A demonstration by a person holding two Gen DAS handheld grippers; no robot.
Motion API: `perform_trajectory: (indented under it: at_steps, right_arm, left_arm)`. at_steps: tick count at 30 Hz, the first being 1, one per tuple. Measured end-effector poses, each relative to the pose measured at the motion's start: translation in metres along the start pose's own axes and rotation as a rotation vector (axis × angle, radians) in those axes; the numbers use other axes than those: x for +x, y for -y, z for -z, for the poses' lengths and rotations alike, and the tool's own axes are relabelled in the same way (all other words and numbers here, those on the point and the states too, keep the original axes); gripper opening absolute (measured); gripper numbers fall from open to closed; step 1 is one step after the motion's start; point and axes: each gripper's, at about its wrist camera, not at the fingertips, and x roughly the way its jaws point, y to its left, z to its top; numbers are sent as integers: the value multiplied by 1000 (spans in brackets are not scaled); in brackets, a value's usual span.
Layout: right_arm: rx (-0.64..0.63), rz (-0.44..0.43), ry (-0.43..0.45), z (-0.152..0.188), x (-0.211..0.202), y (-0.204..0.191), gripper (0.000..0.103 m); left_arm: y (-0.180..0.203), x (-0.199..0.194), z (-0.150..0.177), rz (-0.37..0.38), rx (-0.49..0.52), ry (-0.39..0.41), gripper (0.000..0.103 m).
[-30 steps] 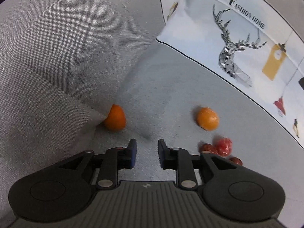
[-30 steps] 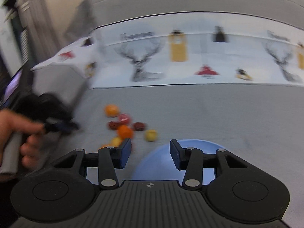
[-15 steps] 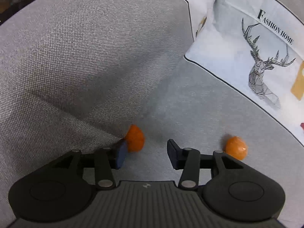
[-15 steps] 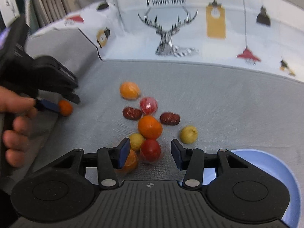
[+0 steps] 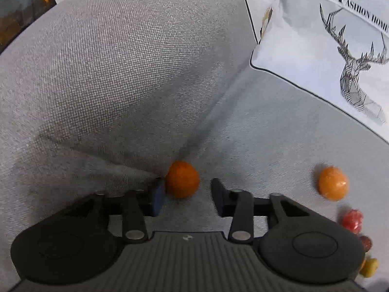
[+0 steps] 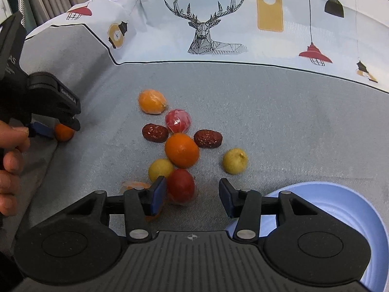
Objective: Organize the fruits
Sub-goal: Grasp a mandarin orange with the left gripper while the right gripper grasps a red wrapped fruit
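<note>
Only the left wrist view shows the left gripper (image 5: 187,194) with jaws wide, a small orange (image 5: 182,178) at its left pad, tucked against the grey sofa cushion (image 5: 121,73). The right wrist view alone shows the fruit pile (image 6: 182,149) beside that orange, the right gripper (image 6: 193,194) with jaws wide around a red fruit (image 6: 181,183), and a blue bowl (image 6: 340,209), cut off at the edge. An orange fruit behind the right gripper's left pad is mostly hidden.
</note>
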Motion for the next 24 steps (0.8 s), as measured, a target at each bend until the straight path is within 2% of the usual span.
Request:
perform_trajectory:
  at_steps: [1, 4, 11, 14, 17, 20, 21, 24]
  right_arm:
    - [-2, -8, 1, 0, -1, 0, 40]
    - [-6, -35, 10, 0, -6, -1, 23]
    - [25, -40, 42, -1, -17, 3, 22]
    - [36, -39, 51, -1, -20, 5, 22]
    - [56, -40, 61, -3, -24, 7, 22]
    - [86, -48, 66, -4, -26, 11, 22]
    - [99, -52, 63, -5, -26, 13, 22]
    - [137, -82, 32, -4, -20, 19, 22]
  left_arm:
    - [-1, -1, 0, -9, 7, 5, 27]
    - [-1, -3, 0, 8, -12, 10, 26]
    - [-10, -27, 11, 45, -13, 37, 23]
    - [-14, -40, 18, 120, -20, 33, 23]
    - [-20, -50, 27, 286, -61, -13, 23]
    - [-22, -56, 37, 387, -77, -71, 19]
    - [-22, -52, 36, 412, -92, -88, 19]
    - [-23, -47, 33, 423, -113, -97, 19]
